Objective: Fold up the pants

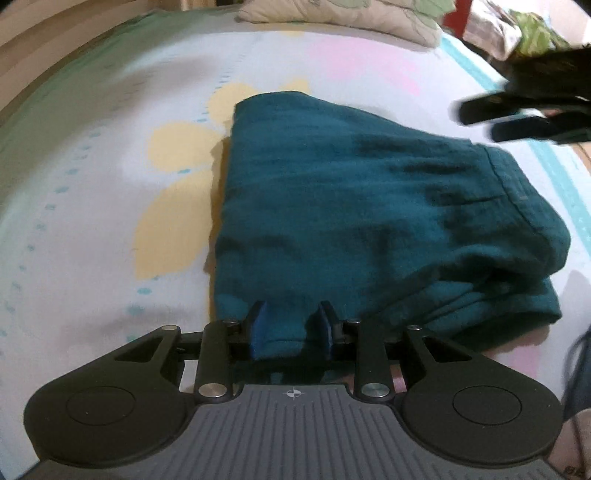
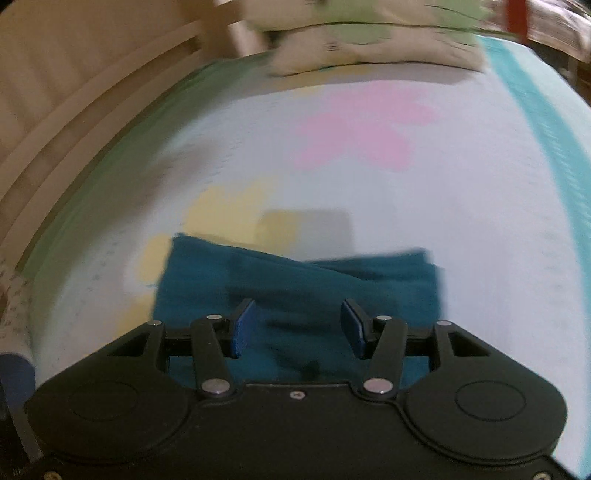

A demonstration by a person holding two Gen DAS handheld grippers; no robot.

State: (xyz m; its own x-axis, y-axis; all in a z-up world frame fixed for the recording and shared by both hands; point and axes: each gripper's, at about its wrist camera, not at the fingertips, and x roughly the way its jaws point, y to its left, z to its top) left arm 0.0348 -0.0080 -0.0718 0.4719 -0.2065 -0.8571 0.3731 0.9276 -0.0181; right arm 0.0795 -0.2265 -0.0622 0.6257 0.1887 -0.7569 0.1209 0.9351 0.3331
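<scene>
The teal pants [image 1: 362, 206] lie folded into a thick stack on the bed sheet [image 1: 92, 184]. My left gripper [image 1: 291, 328] is at the stack's near left corner, its blue pads partly closed around a fold of teal cloth. My right gripper [image 1: 517, 118] shows in the left wrist view at the far right, above the sheet beyond the stack. In the right wrist view the right gripper [image 2: 297, 328] is open and empty, hovering over the near edge of the pants [image 2: 295, 284]. That view is blurred by motion.
The sheet is pale with yellow [image 1: 177, 147] and pink [image 2: 354, 129] flower prints and a teal border [image 2: 546, 122]. A pillow [image 2: 369, 44] lies at the head. A wooden bed frame [image 2: 74, 92] runs along the left. Cluttered items [image 1: 517, 33] sit at the far right.
</scene>
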